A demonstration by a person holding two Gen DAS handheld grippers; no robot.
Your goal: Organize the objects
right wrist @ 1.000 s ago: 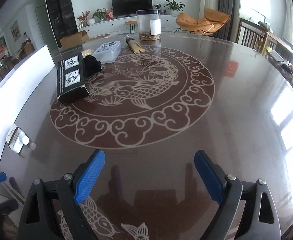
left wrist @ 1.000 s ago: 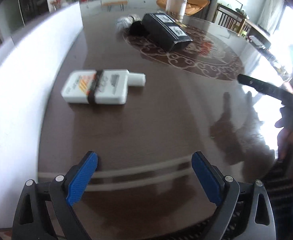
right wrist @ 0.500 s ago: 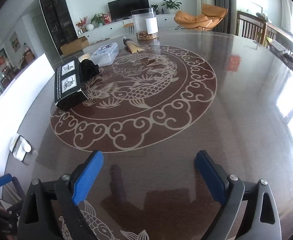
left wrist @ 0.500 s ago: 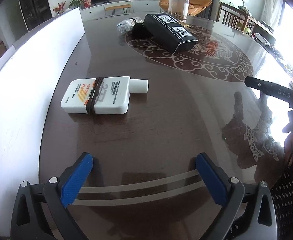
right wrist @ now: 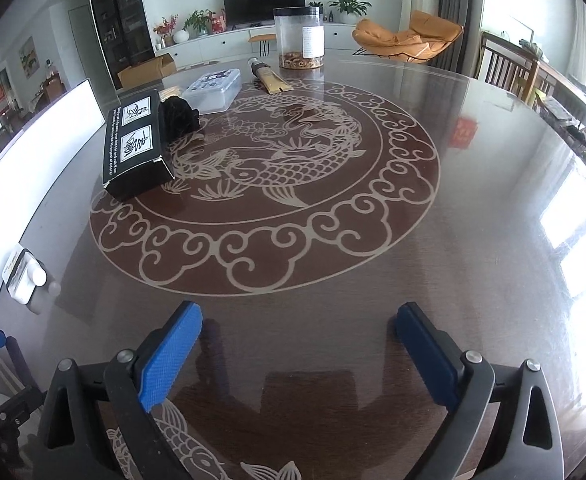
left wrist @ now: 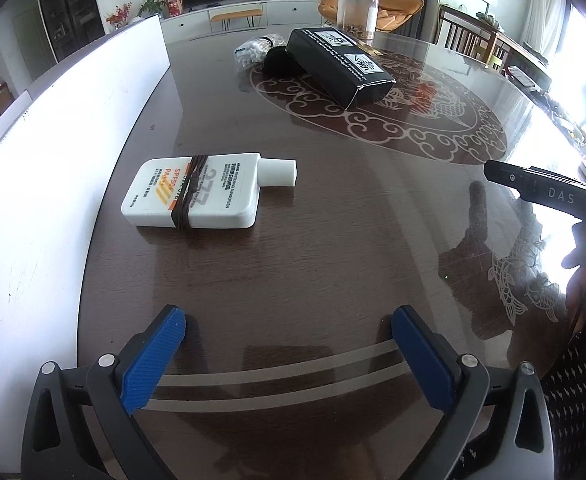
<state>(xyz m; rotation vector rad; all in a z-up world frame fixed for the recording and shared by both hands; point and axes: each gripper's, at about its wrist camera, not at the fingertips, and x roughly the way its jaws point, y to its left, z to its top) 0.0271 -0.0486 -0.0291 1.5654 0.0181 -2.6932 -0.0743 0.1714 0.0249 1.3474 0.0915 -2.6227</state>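
Currently left gripper [left wrist: 289, 356] jaws apart, empty; right gripper [right wrist: 299, 354] likewise. Likely target: sunscreen bottle [left wrist: 197, 194] lying flat. Approach low, straddle narrow sides, avoid cap [left wrist: 279, 172].

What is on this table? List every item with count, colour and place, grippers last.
sunscreen bottle: 1, white with a dark band around it, lying flat near the white board, nearest the left gripper.
black box: 1, black with white labels, on the edge of the table's round pattern.
black bundle: 1, black, against the box's far side.
clear lidded container: 1, transparent, behind the bundle.
tube: 1, tan with dark cap, lying before the jar.
jar: 1, clear with dark lid, far table edge.
table: 1, dark brown, carp pattern.
left gripper: 1, black with blue pads, open, empty.
right gripper: 1, same, open, empty.
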